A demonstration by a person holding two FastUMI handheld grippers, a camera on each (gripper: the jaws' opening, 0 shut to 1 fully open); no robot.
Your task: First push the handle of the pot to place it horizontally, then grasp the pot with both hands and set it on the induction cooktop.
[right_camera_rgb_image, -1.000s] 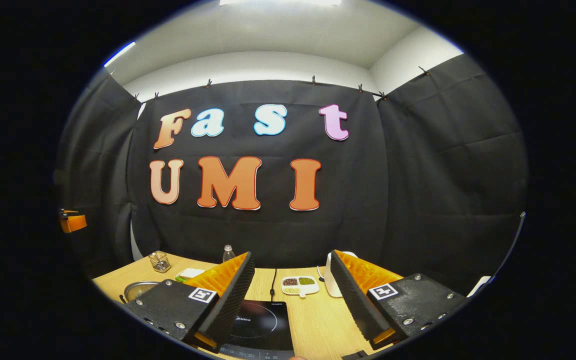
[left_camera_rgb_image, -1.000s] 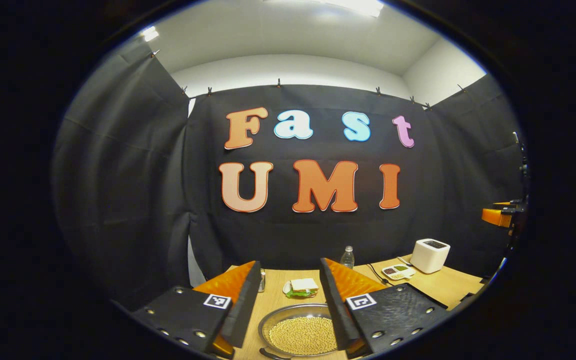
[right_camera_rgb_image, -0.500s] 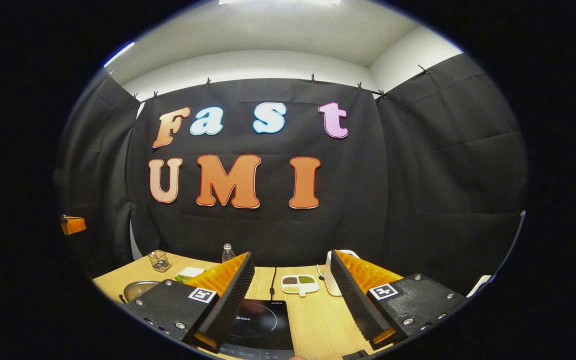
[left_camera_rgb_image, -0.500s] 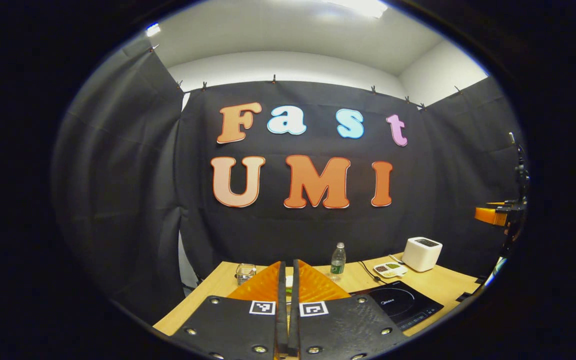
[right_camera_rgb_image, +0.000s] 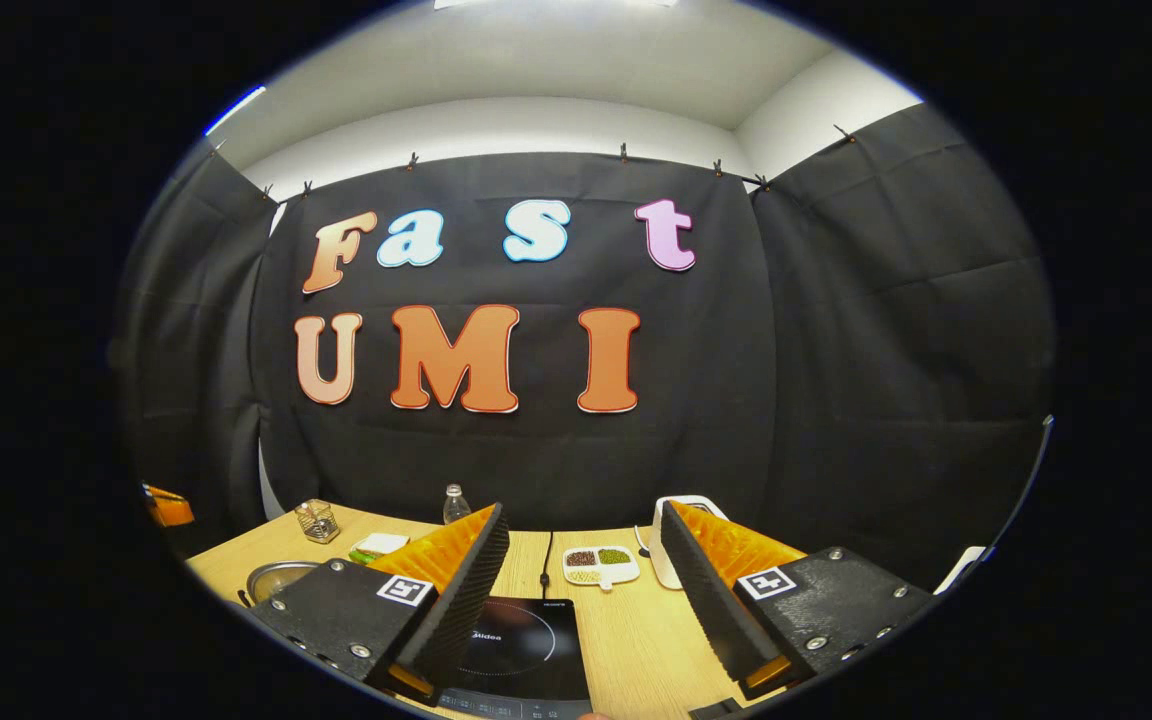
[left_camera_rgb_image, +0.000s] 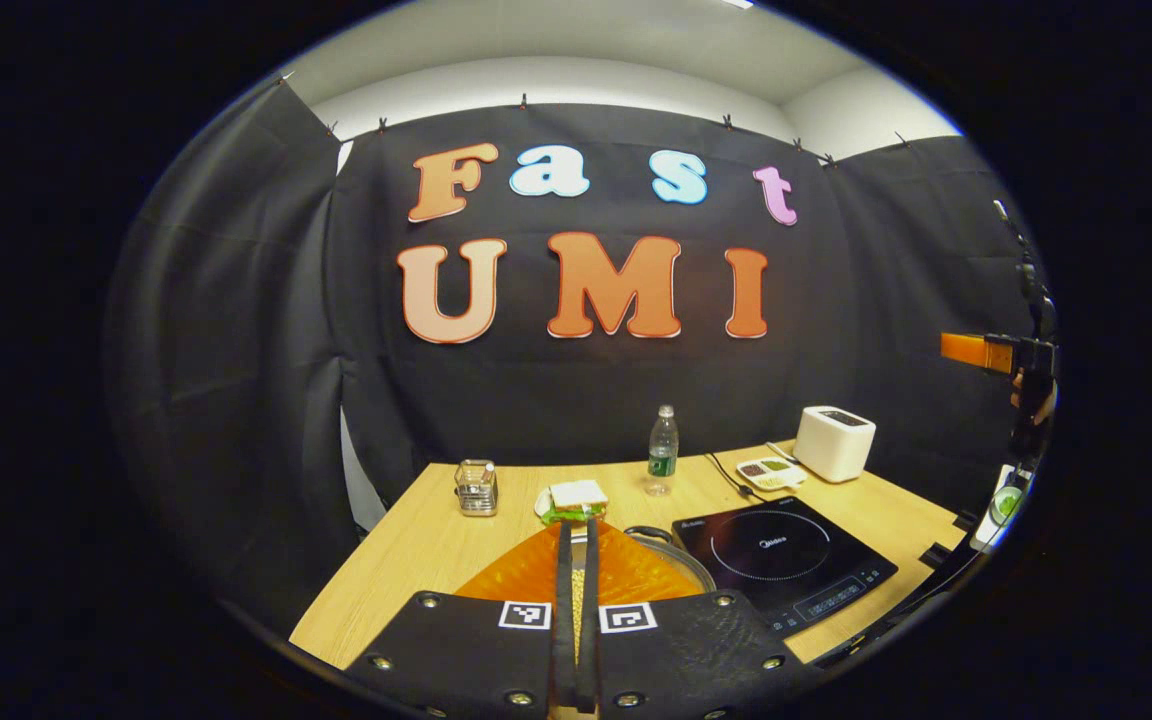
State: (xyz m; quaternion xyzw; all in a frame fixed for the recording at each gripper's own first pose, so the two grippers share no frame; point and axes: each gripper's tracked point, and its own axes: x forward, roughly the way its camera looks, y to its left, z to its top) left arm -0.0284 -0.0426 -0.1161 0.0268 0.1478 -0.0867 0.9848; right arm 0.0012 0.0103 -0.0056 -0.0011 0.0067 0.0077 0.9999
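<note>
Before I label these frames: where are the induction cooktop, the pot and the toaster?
induction cooktop (left_camera_rgb_image: 781,560): left gripper view, on its glass top.
pot (right_camera_rgb_image: 278,578): right gripper view, on its rim.
toaster (left_camera_rgb_image: 833,445): left gripper view, on its front face.

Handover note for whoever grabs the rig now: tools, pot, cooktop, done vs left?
Left tool: fingers shut together, nothing between them, held above the pot.
Right tool: open, empty, held over the induction cooktop.
Pot: on the table, left of the cooktop, filled with small pale beans; mostly hidden behind the left tool, so handle angle cannot be told.
Done: nothing confirmed.
Left: push the handle horizontal, grasp with both tools, set the pot on the cooktop.
</note>
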